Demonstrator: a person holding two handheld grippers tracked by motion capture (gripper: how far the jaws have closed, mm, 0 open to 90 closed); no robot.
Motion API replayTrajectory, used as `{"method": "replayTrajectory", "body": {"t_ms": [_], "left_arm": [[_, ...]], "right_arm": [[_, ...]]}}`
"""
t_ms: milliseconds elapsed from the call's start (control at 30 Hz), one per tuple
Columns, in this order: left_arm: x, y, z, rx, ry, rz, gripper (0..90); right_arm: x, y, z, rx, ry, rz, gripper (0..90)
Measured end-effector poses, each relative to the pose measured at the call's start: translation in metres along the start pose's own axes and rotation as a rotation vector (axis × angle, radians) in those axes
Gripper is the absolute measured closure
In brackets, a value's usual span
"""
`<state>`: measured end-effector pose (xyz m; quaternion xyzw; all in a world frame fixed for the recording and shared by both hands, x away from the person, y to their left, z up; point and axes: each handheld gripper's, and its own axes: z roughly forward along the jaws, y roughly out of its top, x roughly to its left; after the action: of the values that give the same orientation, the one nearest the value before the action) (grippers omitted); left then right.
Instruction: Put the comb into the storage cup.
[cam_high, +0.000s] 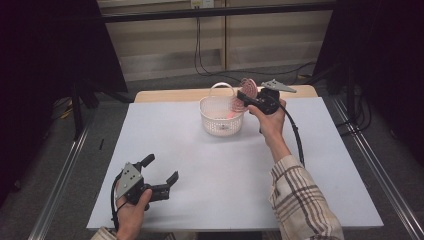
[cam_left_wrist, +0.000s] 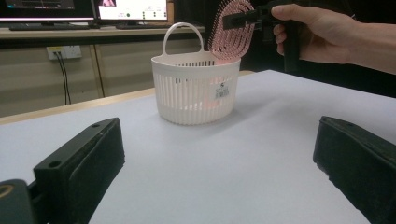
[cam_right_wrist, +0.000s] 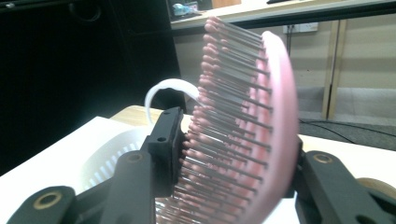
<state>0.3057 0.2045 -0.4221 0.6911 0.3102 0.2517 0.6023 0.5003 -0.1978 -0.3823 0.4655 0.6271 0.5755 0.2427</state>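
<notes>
A pink hairbrush (cam_high: 248, 89) stands on edge over the right rim of a white slatted basket (cam_high: 206, 111) with a loop handle, at the far middle of the table. My right gripper (cam_high: 243, 97) is shut on it: in the right gripper view one jaw rests against the bristle tips and the other against the back of the hairbrush (cam_right_wrist: 243, 126), with the basket (cam_right_wrist: 107, 158) below. The left gripper view shows the hairbrush (cam_left_wrist: 233, 32) rising above the basket (cam_left_wrist: 196, 88). My left gripper (cam_high: 161, 167) sits low near the front left, open with nothing between its fingers.
A white sheet (cam_high: 225, 165) covers the table, with a wooden strip along the far edge. Metal rails run along both sides on the floor. Cables hang by the back wall. A desk with monitors (cam_left_wrist: 130, 9) stands behind the basket in the left gripper view.
</notes>
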Motion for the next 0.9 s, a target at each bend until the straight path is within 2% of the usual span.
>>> {"method": "replayTrajectory", "body": {"t_ms": [467,900], "left_arm": [[0.000,0.000,0.001,0.008,-0.006,0.001,2.2],[0.000,-0.001,0.002,0.011,-0.008,0.002,2.2]], "right_arm": [[-0.008,-0.006,0.006,0.008,-0.013,0.055,49.0],[-0.011,-0.009,0.010,0.018,-0.006,0.062,46.4]]}}
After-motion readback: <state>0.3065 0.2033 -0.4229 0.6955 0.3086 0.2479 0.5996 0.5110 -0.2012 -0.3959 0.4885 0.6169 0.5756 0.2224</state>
